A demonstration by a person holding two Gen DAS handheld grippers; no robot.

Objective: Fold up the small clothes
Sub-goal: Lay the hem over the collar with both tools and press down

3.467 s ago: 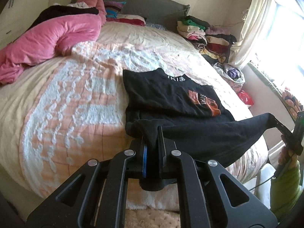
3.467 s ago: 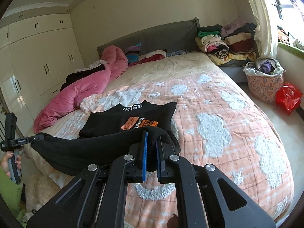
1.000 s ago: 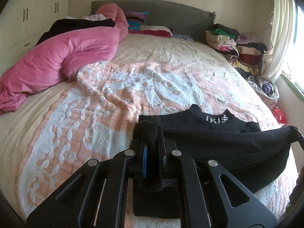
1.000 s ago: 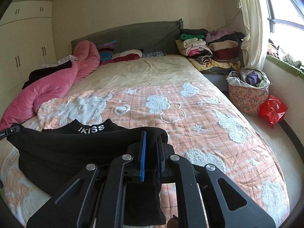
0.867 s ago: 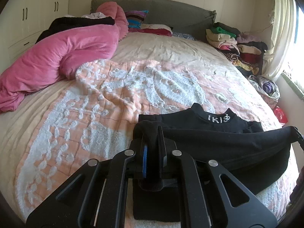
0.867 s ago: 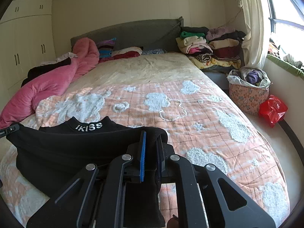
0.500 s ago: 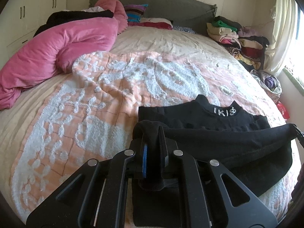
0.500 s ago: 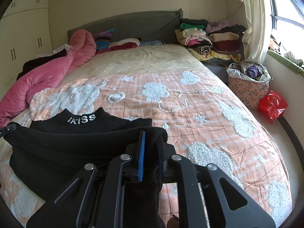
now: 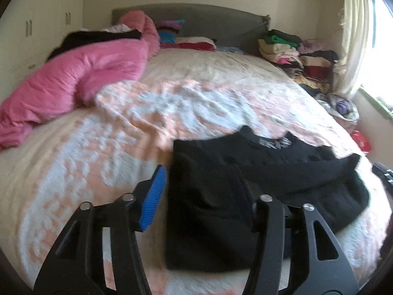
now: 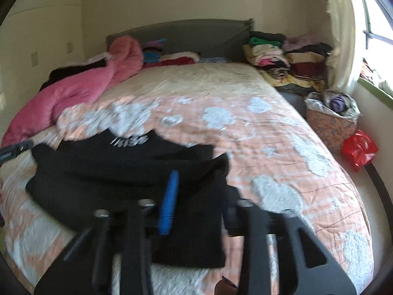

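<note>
A small black garment point(image 9: 245, 179) with white collar lettering lies folded over itself near the foot of the bed; it also shows in the right wrist view point(image 10: 127, 172). My left gripper point(image 9: 199, 191) is open, its jaws spread over the garment's left edge with nothing held. My right gripper point(image 10: 196, 191) is open above the garment's right edge, empty. The left gripper's tip point(image 10: 14, 150) shows at the far left of the right wrist view, and the right gripper's tip point(image 9: 383, 174) at the far right of the left wrist view.
The bed has a peach-and-white quilt point(image 9: 122, 127). A pink duvet point(image 9: 73, 81) lies along its left side. Folded clothes point(image 10: 289, 61) are stacked at the right of the headboard. A floral basket point(image 10: 329, 123) and a red bag point(image 10: 358, 150) sit on the floor at the right.
Both grippers have opened and let go of the garment's hem. The folded-over part now rests on the garment on the bed.
</note>
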